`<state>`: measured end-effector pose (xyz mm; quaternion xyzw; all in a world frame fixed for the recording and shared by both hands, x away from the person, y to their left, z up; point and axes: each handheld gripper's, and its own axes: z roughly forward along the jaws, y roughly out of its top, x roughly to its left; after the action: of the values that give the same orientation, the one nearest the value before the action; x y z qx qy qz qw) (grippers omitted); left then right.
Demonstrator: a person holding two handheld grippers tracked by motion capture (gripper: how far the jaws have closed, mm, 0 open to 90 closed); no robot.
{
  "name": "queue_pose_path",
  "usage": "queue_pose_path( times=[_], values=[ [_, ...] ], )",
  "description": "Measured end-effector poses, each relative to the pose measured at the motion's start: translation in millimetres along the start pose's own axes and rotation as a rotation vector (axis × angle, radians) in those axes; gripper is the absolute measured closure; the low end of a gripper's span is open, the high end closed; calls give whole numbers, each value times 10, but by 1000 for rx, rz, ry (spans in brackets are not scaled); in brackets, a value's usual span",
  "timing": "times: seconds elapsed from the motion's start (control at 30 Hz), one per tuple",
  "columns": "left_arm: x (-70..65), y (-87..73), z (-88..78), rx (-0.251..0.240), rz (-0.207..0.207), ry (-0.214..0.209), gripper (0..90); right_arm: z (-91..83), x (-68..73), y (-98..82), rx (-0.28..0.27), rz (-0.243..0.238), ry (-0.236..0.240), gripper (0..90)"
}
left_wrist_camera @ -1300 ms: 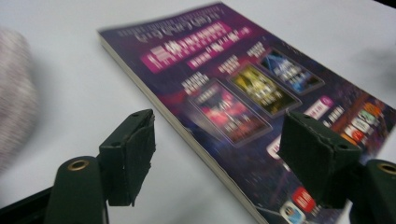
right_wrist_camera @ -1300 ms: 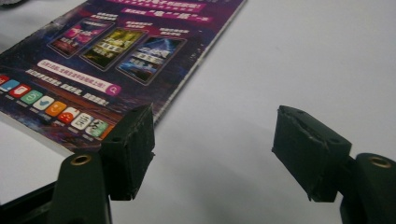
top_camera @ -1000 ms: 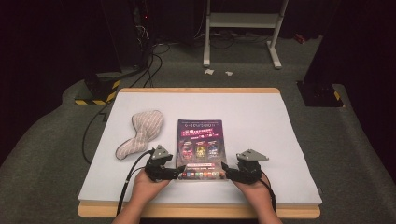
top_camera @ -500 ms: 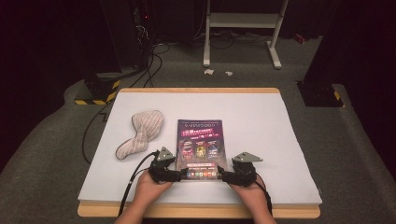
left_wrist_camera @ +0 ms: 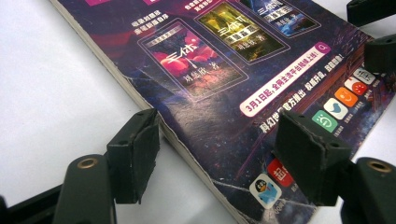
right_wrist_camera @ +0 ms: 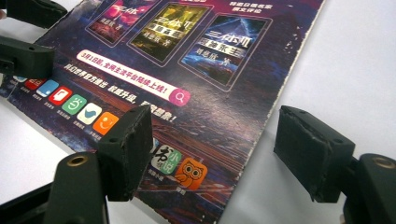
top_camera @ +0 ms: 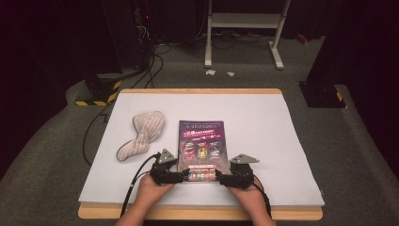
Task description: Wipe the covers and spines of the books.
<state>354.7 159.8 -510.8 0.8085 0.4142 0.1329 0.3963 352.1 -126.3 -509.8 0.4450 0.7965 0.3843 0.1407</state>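
Left claw: my left gripper (top_camera: 184, 175) stood wide, one jaw out on the white table (top_camera: 282, 141) just off the spine, the other over the cover, straddling the near left corner of the book (top_camera: 201, 141). Its jaws had just been closing a little, with that corner between them but no pad pressing on it yet.

Right claw: my right gripper (top_camera: 220, 179) was also wide, one jaw above the cover by the app icons, the other out over bare table past the fore edge. Nothing was clamped.

What changed: a second ago my right gripper sat further out from the book's near right corner; by now it had slid in to that corner. My left gripper kept its place.

Book: it lay flat and shut near the front middle of the table, its near edge between my two grippers.

Cloth bundle: the striped cloth bundle (top_camera: 141, 134) lay left of the book, apart from it, untouched.

Meaning: I judged I was bracketing both near corners, about to pinch and lift or open the book.
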Motion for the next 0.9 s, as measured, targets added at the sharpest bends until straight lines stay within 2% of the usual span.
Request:
queue_pose_path(
  times=[0.27, 0.33, 0.43, 0.47, 0.57, 0.63, 0.9],
  values=[
    [-93, 45, 69, -3, 25, 0, 309, -34, -48, -14, 2, 11, -17, 278],
    [-86, 54, 57, 7, 17, 1, 315, -45, -62, -20, 4, 19, -22, 278],
    [-76, 35, 18, 17, 9, 27, 297, -49, -73, -33, -3, 23, -23, 280],
    [-68, 28, 10, 19, 2, 21, 299, -46, -70, -32, -2, 24, -25, 278],
    [-78, 11, -1, 11, 7, 9, 339, -34, -55, -13, 5, 52, 9, 274],
    [-90, 7, -5, 7, 13, -7, 400, -29, -48, 1, 11, 53, 1, 274],
    [-87, -13, 1, -11, 17, -9, 418, -43, -63, 14, -3, 105, 0, 318]
  ],
)
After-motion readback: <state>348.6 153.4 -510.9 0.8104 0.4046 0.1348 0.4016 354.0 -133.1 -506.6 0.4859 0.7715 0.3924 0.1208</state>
